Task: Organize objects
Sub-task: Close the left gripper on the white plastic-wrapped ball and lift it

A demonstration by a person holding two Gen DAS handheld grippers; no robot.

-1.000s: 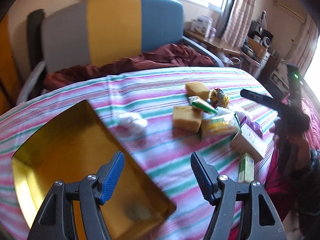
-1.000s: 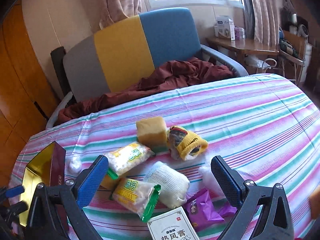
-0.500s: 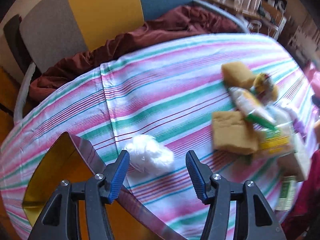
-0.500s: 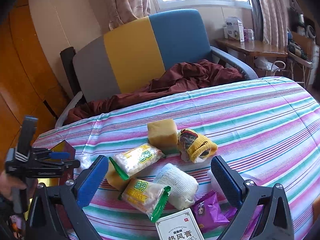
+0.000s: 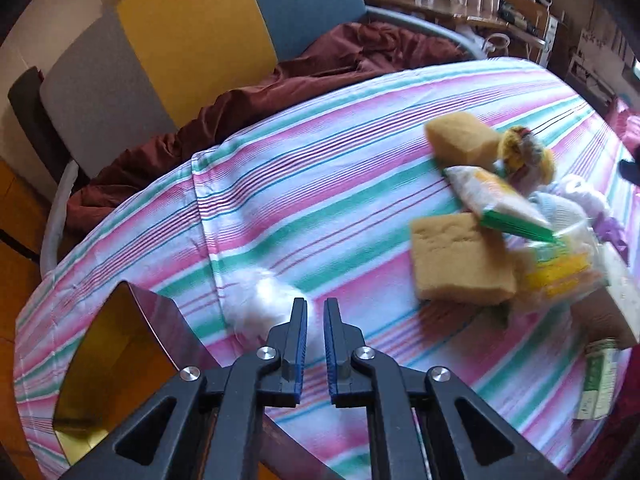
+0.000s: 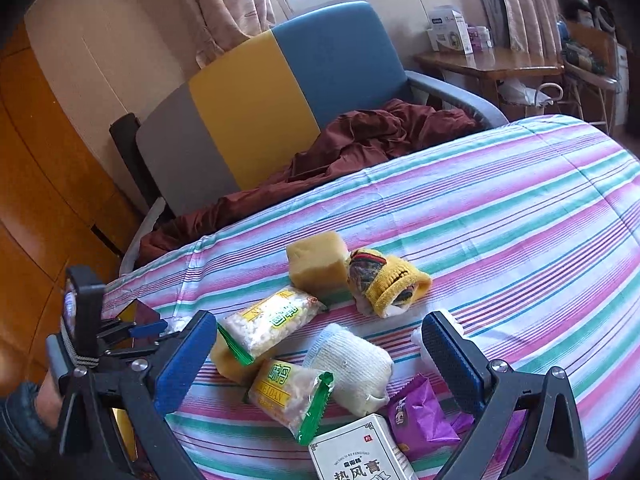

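While bunched: 2 sponges (image 6: 318, 266), 2 snack pkts (image 6: 270, 318).

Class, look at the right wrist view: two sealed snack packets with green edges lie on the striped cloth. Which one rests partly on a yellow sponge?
The farther, left-hand snack packet: its green end overlaps the yellow sponge beneath it. The nearer packet lies beside the white knitted bundle.

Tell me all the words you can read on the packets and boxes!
"热风膏" on the white box; the smaller print above it is too small to read.
"味丹" and "WEIDAN" on the nearer snack packet.
Green characters on the farther snack packet: too tilted to read surely.
Purple packet: no readable words.
Left wrist view: all blurred.
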